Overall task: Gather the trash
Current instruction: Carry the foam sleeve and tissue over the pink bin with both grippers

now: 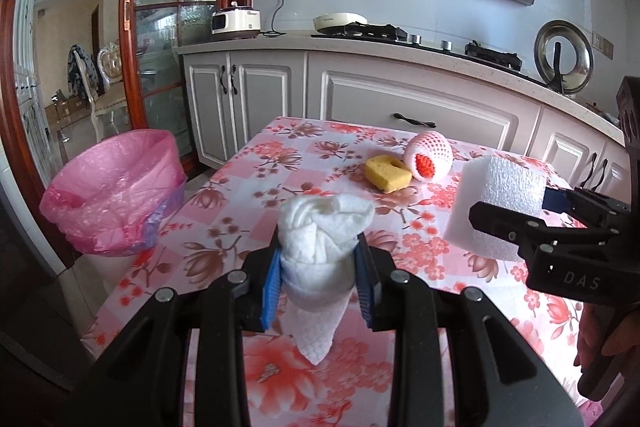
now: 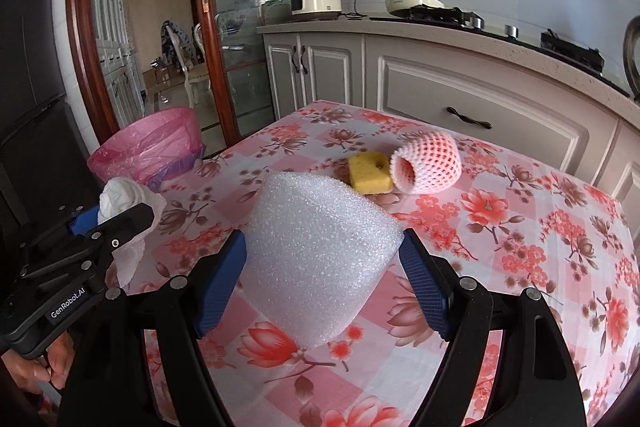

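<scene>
Partly hidden between the blue pads: one crumpled paper towel (image 1: 324, 227) clamped in the left gripper (image 1: 320, 283), one white foam block (image 2: 316, 251) squeezed in the right gripper (image 2: 320, 279), both above the floral table (image 2: 520, 227). Beyond, one yellow sponge (image 1: 387, 174) touching one foam fruit net (image 1: 429, 155). Leftward, one pink-lined bin (image 1: 116, 187), floor beneath unseen.
</scene>
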### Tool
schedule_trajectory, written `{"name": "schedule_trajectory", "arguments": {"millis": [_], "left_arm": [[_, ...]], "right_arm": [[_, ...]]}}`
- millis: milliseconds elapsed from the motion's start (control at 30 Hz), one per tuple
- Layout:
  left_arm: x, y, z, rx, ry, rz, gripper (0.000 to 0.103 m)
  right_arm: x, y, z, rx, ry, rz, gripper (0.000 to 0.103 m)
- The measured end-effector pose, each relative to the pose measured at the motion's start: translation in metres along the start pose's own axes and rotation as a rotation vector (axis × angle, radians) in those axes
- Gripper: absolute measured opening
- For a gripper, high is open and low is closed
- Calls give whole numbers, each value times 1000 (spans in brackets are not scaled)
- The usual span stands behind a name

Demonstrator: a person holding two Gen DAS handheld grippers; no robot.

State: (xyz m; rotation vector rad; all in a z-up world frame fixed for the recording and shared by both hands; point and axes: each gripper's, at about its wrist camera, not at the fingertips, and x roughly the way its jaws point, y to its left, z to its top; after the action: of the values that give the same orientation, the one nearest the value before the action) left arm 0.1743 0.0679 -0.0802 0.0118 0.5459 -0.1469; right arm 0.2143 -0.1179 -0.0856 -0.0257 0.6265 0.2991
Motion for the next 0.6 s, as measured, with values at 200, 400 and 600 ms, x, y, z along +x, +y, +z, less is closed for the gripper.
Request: {"name": "schedule_trajectory", "arguments": {"millis": [200, 400, 600], "left_arm": [[-5, 21, -4, -29, -10, 33, 31], [-5, 53, -2, -68, -6, 84, 31], [-5, 90, 14, -104, -30, 150, 31]], "right_arm": [[11, 23, 8, -40, 14, 20, 75], [22, 50, 23, -98, 9, 52, 75], [42, 86, 52, -165, -4, 114, 75]]}}
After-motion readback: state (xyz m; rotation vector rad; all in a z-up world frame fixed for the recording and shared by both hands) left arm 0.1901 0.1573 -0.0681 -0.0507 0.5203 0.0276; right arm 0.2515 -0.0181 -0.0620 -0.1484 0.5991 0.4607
